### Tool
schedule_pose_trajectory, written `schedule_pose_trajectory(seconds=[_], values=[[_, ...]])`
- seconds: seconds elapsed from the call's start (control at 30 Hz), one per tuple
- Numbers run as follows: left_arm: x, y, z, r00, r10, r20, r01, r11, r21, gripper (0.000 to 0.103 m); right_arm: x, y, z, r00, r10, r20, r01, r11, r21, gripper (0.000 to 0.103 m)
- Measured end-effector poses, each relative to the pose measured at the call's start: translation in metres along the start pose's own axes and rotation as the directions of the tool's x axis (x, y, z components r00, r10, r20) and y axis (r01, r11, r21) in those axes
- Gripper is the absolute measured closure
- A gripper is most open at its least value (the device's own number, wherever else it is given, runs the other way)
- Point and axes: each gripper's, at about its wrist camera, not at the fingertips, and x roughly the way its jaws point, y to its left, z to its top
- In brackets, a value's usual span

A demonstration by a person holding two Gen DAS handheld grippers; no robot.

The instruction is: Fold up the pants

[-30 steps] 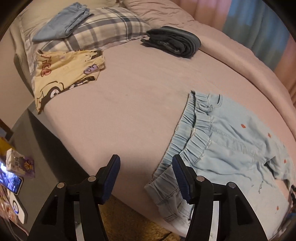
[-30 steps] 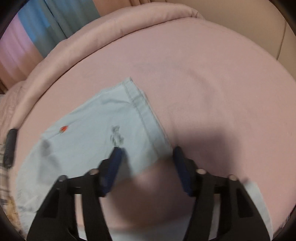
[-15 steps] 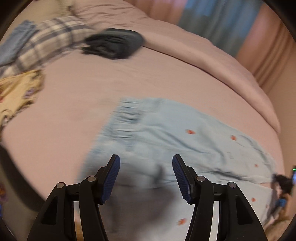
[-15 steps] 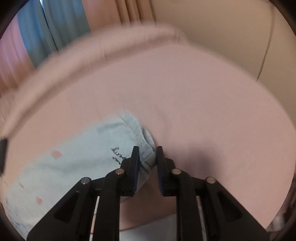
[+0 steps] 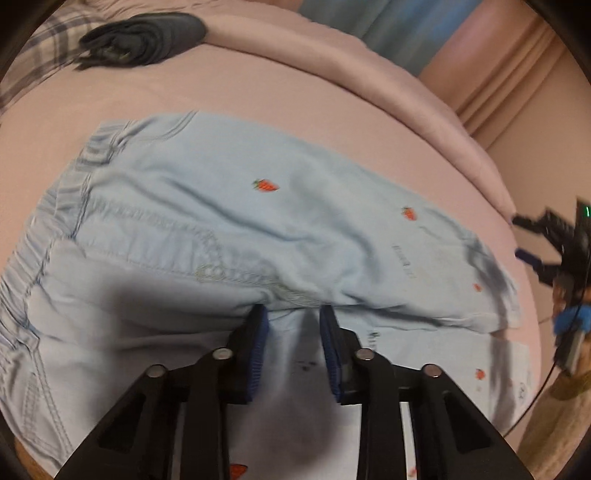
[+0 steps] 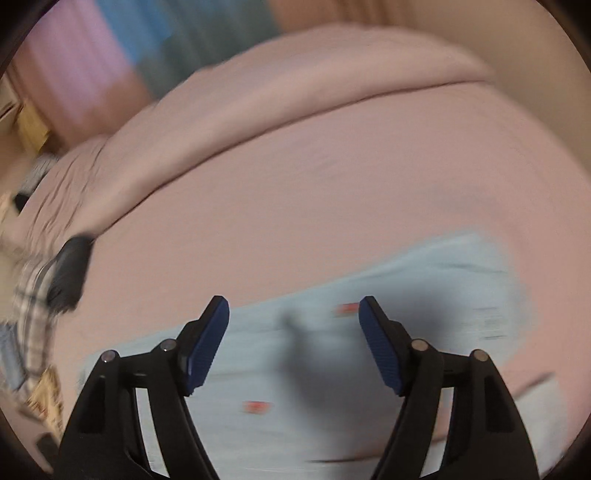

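Light blue pants (image 5: 229,206) with small red strawberries lie spread on the pink bed (image 5: 184,88), waistband to the left, legs to the right. My left gripper (image 5: 293,314) points down at the crotch seam. Its jaws are closing around a ridge of cloth there, and a gap still shows between the pads. In the right wrist view, blurred by motion, my right gripper (image 6: 293,306) hangs above one pant leg (image 6: 443,266). Its jaws are opening wide and hold nothing. It also shows as my right gripper (image 5: 550,247) at the right edge of the left wrist view.
A dark folded garment (image 5: 147,37) lies at the far left by a plaid pillow (image 5: 33,48). A rolled pink duvet (image 5: 332,62) runs along the far side of the bed. Blue and pink curtains (image 5: 388,29) hang behind it.
My left gripper swung from the bed edge beside the waistband to the crotch, and its jaws narrowed. My right gripper, pinched on a leg hem half a second ago, let go, rose and spread wide.
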Motion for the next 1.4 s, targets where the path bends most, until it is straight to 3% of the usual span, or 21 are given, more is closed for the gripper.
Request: schedule_pose_trajectory(seconds=[0.1,0.17,0.27,0.37,0.4,0.47,0.57,0.63,0.73,0.83,0.9,0.93,1.0,1.07,1.13,1.17,1.23,1.33,1.4], values=[[-0.002,0.006,-0.007,1.000,-0.001,0.023,0.001,1.000,-0.003,0.082,0.036,0.048,-0.009,0.997,-0.049,-0.062,0.043,0.996,-0.084,0.030],[-0.003,0.004,-0.012,0.999,0.011,0.032,-0.011,1.000,0.021,0.083,0.052,0.074,-0.010,0.996,-0.077,-0.043,0.069,0.982,-0.173,0.030],[-0.007,0.006,-0.019,0.999,0.015,0.040,-0.016,0.999,0.036,0.083,0.082,0.107,-0.012,0.990,-0.126,-0.058,0.098,0.929,-0.358,0.030],[-0.007,0.006,-0.022,0.999,0.004,0.041,-0.005,1.000,0.030,0.083,0.109,0.120,-0.015,0.975,-0.079,-0.210,-0.022,0.897,-0.441,0.030],[-0.008,0.007,-0.024,0.999,-0.001,0.040,0.000,1.000,0.026,0.083,0.117,0.120,-0.018,0.956,-0.049,-0.291,-0.087,0.895,-0.437,0.030],[-0.010,0.010,-0.024,0.999,-0.011,0.037,0.011,1.000,0.017,0.083,0.123,0.118,-0.023,0.929,-0.014,-0.369,-0.157,0.889,-0.430,0.030],[-0.009,0.011,-0.024,0.999,-0.020,0.035,0.020,1.000,0.009,0.083,0.118,0.111,-0.026,0.917,0.046,-0.396,-0.220,0.886,-0.409,0.028],[-0.009,0.010,-0.021,0.999,-0.021,0.035,0.020,1.000,0.007,0.083,0.112,0.103,-0.031,0.890,0.124,-0.438,-0.302,0.882,-0.363,0.026],[-0.009,0.009,-0.020,0.999,-0.020,0.035,0.020,1.000,0.005,0.083,0.106,0.107,-0.046,0.868,0.154,-0.472,-0.359,0.852,-0.382,0.020],[-0.009,0.010,-0.021,0.999,-0.023,0.037,0.023,1.000,0.000,0.083,0.108,0.117,-0.050,0.888,0.114,-0.446,-0.335,0.824,-0.456,0.023],[-0.008,0.009,-0.019,0.999,-0.033,0.036,0.033,0.999,-0.012,0.083,0.118,0.132,-0.051,0.928,0.036,-0.371,-0.245,0.809,-0.534,0.053],[-0.007,0.010,-0.018,0.999,-0.043,0.033,0.044,0.999,-0.023,0.083,0.117,0.126,-0.050,0.944,-0.008,-0.329,-0.192,0.799,-0.570,0.078],[-0.010,0.015,-0.016,0.997,-0.081,0.021,0.082,0.995,-0.052,0.083,0.107,0.124,-0.050,0.951,0.029,-0.307,-0.202,0.810,-0.551,0.095],[-0.018,0.021,-0.013,0.989,-0.147,-0.004,0.146,0.984,-0.101,0.083,0.087,0.121,-0.051,0.959,0.087,-0.269,-0.219,0.830,-0.513,0.097],[-0.028,0.025,-0.010,0.985,-0.175,-0.003,0.173,0.977,-0.127,0.080,0.051,0.122,-0.061,0.963,0.172,-0.207,-0.257,0.815,-0.520,0.097],[-0.037,0.026,-0.009,0.984,-0.178,0.004,0.177,0.976,-0.128,0.076,0.030,0.122,-0.071,0.960,0.215,-0.181,-0.279,0.800,-0.530,0.097],[-0.051,0.027,-0.008,0.982,-0.189,0.031,0.191,0.972,-0.138,0.056,-0.006,0.117,-0.095,0.955,0.263,-0.137,-0.293,0.771,-0.565,0.097],[-0.069,0.029,-0.007,0.961,-0.265,0.078,0.275,0.947,-0.168,0.037,-0.048,0.106,-0.145,0.948,0.308,-0.079,-0.292,0.743,-0.603,0.097],[-0.069,0.031,-0.006,0.955,-0.290,0.069,0.298,0.934,-0.197,0.035,-0.060,0.102,-0.180,0.951,0.302,-0.064,-0.276,0.741,-0.612,0.098]])
